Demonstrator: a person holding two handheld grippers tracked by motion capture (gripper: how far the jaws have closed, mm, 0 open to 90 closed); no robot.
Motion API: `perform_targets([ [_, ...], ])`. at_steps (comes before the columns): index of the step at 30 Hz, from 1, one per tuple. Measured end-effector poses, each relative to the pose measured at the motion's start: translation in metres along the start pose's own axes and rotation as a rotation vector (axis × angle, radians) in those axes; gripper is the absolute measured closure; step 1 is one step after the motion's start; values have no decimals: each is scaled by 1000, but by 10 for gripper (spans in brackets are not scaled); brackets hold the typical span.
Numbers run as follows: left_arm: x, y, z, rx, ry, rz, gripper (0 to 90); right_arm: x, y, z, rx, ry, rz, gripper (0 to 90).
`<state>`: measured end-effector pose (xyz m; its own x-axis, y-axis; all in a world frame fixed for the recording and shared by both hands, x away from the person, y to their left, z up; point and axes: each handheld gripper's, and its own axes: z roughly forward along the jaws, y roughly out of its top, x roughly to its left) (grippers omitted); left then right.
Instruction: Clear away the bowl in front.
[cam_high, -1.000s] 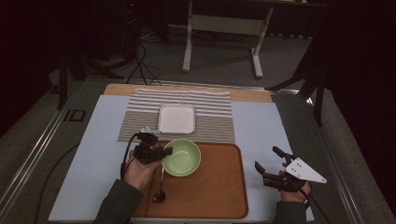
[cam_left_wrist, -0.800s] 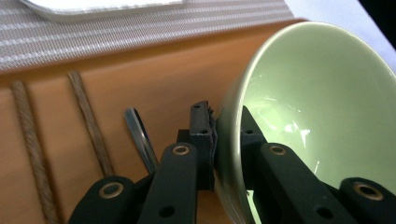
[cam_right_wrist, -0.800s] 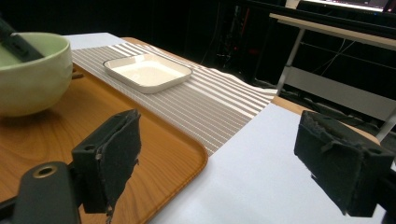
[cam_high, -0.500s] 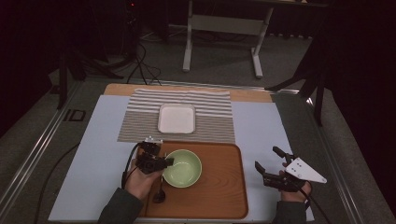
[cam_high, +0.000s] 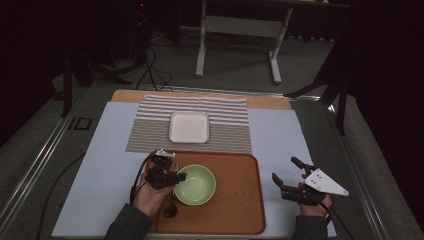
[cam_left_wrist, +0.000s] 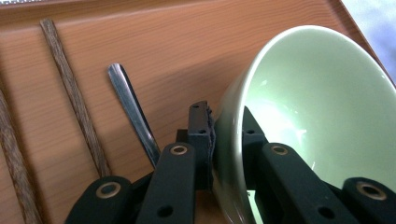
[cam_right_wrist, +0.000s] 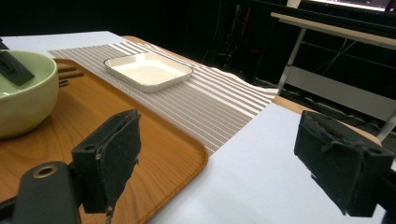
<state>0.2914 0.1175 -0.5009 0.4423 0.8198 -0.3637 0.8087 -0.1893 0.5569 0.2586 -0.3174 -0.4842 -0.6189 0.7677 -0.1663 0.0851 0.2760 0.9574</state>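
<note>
Left gripper (cam_high: 172, 176) pinches the left rim of the green bowl (cam_high: 196, 184), one jaw inside the bowl and one against its outer wall (the left gripper view shows the pads tight on the rim). Bowl sits on the wooden tray (cam_high: 240, 200), in its left half, near edge of the table. Spoon (cam_left_wrist: 133, 112) and two wooden chopsticks (cam_left_wrist: 74, 95) lie on the tray just left of the bowl. Right gripper (cam_high: 288, 176) rests over the pale blue mat (cam_high: 280, 135), right of the tray, jaws spread wide with nothing between. White square dish (cam_high: 189, 127) stands on the striped cloth (cam_high: 230, 122) beyond the tray.
</note>
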Motion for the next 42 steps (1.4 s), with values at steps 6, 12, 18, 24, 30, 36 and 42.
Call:
perform_targets([
  [6,2,-2,0,6,5,-1,812,0,0,0,-1,0,-1,141],
  [12,3,-4,-1,8,-4,13,768,0,0,0,-1,0,0,141],
  [18,2,-2,-4,-25,-6,46,612,0,0,1,0,5,-4,140],
  [24,4,0,-8,-41,-21,45,572,0,0,1,0,3,-4,140],
  [30,6,3,-16,-73,-31,53,560,-1,0,0,-2,-1,-4,141],
  [36,13,5,-29,-124,-59,44,546,-2,0,-2,-6,-8,0,141],
  [42,22,7,-42,-187,-57,21,535,-2,0,-1,-5,-5,-1,141],
])
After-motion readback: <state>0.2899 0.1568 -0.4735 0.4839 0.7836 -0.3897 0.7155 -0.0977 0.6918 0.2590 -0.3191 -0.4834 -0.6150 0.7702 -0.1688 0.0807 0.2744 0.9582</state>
